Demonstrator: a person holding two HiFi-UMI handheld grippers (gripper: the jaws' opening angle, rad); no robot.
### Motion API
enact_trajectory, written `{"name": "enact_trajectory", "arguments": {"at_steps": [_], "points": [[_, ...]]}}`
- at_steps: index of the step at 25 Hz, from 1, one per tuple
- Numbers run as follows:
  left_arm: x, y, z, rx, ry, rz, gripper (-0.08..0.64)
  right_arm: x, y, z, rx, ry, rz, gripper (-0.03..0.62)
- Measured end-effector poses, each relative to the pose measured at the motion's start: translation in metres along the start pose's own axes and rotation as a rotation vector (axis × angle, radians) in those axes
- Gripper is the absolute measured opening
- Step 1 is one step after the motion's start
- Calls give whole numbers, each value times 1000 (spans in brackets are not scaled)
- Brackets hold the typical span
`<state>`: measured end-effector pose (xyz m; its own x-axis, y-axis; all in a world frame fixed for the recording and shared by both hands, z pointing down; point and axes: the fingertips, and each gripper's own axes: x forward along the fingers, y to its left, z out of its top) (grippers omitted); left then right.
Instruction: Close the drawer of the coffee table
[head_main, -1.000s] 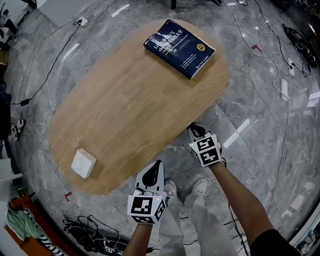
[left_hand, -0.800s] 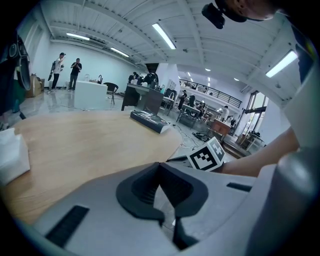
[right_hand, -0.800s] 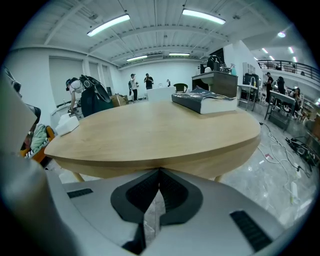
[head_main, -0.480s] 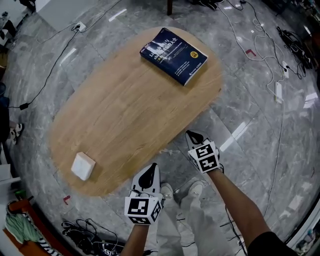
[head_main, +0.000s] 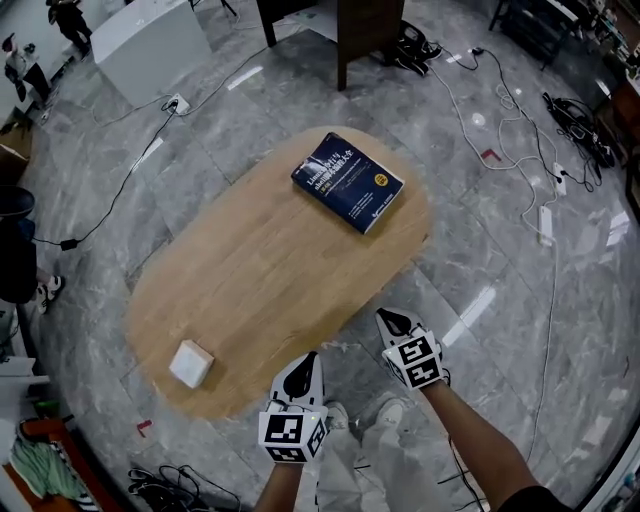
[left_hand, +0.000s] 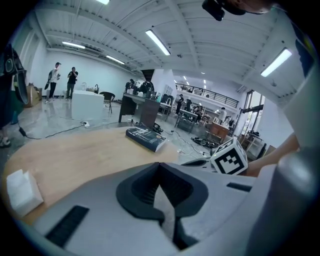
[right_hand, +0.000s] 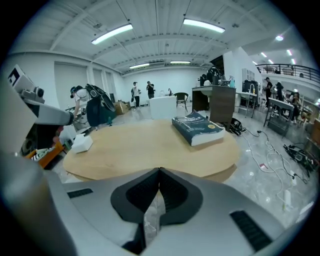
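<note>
Left tool (head_main: 308, 362) and right tool (head_main: 388, 320) are both closed, empty. Ahead lies the tabletop (head_main: 260, 280), a book (head_main: 347, 181) at its far end.

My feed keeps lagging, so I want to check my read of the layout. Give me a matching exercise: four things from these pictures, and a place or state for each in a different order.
Things:
1. book
2. white box
3. right hand-held gripper
4. power strip

Places or states:
A. on the floor, right of the coffee table
B. jaws together, nothing between them, just off the table's near edge
C. far end of the tabletop
D. near left end of the tabletop

Pairs: 1-C, 2-D, 3-B, 4-A
</note>
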<state>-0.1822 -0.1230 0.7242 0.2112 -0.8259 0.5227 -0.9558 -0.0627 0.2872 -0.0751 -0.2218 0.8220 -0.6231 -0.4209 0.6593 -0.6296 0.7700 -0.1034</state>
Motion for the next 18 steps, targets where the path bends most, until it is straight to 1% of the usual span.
{"name": "enact_trajectory", "arguments": {"at_steps": [3,6,10,13,18], "points": [[-8,2,13,-1,0,22,2,-19,-2,18,4,-16,2,12],[-16,-1,31,36,6,19,2,-35,2,38,13,-36,7,12],[-28,-11,60,60,-19,18,2,-59,7,66,14,-64,9,12],[-34,-23,82,108,-40,19,2,-75,10,85,15,-88,12,12],[-45,-49,113,91,-73,-8,2,-104,16,114,2,-115,23,12]]}}
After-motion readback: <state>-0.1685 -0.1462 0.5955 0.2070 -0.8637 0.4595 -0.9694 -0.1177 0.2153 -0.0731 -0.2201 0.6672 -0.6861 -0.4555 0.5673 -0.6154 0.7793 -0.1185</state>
